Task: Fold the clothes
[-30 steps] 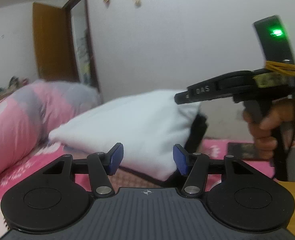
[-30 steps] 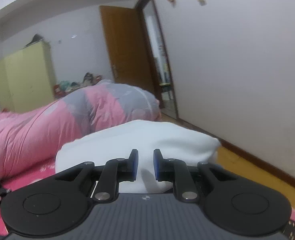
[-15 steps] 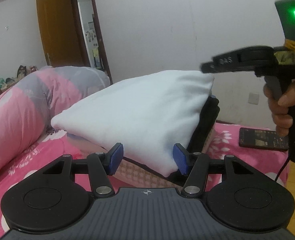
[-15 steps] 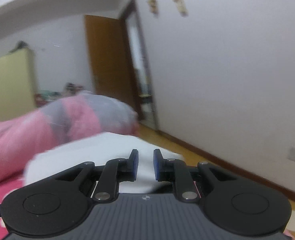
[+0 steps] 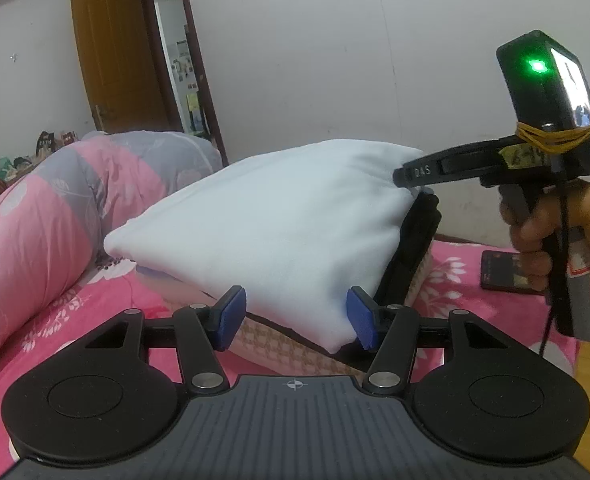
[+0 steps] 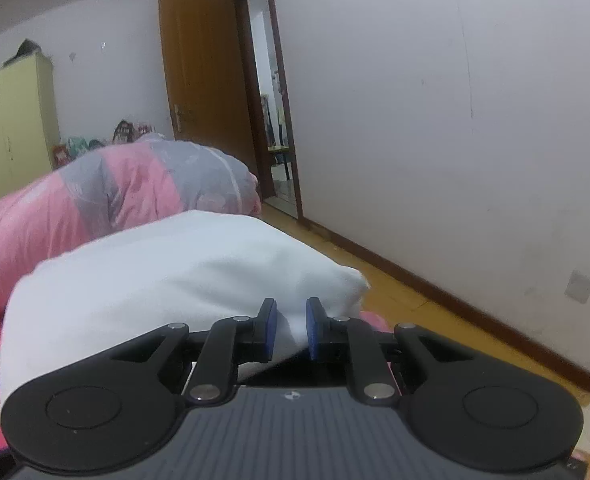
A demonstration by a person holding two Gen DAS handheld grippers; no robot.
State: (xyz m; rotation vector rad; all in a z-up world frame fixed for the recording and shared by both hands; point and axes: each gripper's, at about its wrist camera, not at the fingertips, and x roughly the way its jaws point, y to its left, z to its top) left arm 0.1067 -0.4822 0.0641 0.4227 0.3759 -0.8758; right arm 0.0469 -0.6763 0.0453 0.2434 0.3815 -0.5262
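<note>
A puffy white folded garment [image 5: 279, 224] lies on the pink bed, on top of a black garment [image 5: 419, 240] and a brown houndstooth cloth [image 5: 279, 344]. My left gripper [image 5: 295, 318] is open; the white garment's near corner sits between its blue pads, with a gap on the left side. My right gripper [image 5: 401, 176], held by a person's hand [image 5: 535, 236], reaches the garment's far upper corner. In the right wrist view the right gripper [image 6: 291, 328] has its pads only narrowly apart, just over the white garment [image 6: 167, 280], pinching nothing that I can see.
A rolled pink and grey quilt [image 5: 55, 208] lies to the left on the pink floral bedsheet [image 5: 107, 312]. A dark phone [image 5: 507, 272] rests on the bed at right. Behind are a brown door [image 6: 203, 80], a yellow wardrobe [image 6: 11, 128] and the wooden floor [image 6: 415, 312].
The right gripper has come down onto the far upper corner of the white garment. The left gripper stays at the near corner with the same opening.
</note>
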